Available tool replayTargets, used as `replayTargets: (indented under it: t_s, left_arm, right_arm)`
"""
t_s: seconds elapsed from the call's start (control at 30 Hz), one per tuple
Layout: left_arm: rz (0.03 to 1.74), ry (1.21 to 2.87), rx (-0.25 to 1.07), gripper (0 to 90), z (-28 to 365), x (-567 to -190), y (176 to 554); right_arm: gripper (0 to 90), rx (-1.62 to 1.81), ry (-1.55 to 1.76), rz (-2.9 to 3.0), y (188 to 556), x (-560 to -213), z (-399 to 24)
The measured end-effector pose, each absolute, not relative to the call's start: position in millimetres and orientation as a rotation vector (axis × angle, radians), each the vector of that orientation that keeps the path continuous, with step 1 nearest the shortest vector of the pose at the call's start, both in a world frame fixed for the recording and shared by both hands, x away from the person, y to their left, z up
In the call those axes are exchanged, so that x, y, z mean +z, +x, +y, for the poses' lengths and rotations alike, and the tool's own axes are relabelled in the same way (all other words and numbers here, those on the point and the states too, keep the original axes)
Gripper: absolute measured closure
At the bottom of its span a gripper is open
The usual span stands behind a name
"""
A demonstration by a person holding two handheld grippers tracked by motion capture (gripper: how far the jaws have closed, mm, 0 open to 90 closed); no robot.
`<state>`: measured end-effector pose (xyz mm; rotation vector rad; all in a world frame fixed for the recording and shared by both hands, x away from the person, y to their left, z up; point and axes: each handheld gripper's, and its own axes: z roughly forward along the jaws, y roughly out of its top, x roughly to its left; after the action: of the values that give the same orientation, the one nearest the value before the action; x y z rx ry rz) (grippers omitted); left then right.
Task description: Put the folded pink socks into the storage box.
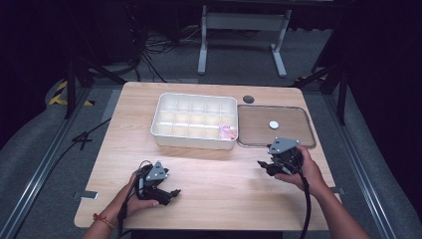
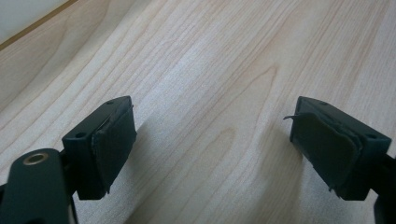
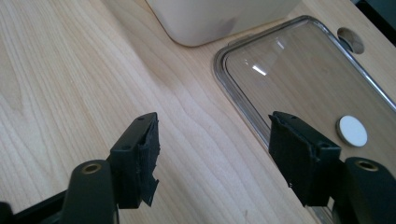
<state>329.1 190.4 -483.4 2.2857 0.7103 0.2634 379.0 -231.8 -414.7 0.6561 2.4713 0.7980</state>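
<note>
My right gripper [image 1: 264, 166] hovers at about five o'clock on the table [image 1: 209, 209], jaws spread and empty, just beside the near rim of the clear lid [image 1: 293, 142] — a white disc [image 1: 273, 124] lies on it. The compartment box [image 1: 171, 134] sits at twelve. My left gripper [image 1: 171, 195], at seven o'clock, is spread too — nothing held.

This looks like a lab or recording studio rather than a home. A lone wooden table [image 1: 199, 199] stands on grey carpet [image 1: 35, 144], boxed in by black curtains and metal floor rails [image 1: 40, 169]. Loose cables [image 1: 159, 42] trail across the floor behind it, yellow-and-black hazard tape [image 1: 59, 94] marks a corner, and the white frame of a desk [image 1: 244, 30] stands further back.
</note>
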Motion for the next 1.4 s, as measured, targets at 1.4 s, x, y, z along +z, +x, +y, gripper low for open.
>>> replayTargets:
  t_s: [1.4]
  left_arm:
    - [0.711,2.287,0.259,14.3,190,-483,330]
  right_arm:
    - [34.4,0.869,0.791,2.508,341,-470,-281]
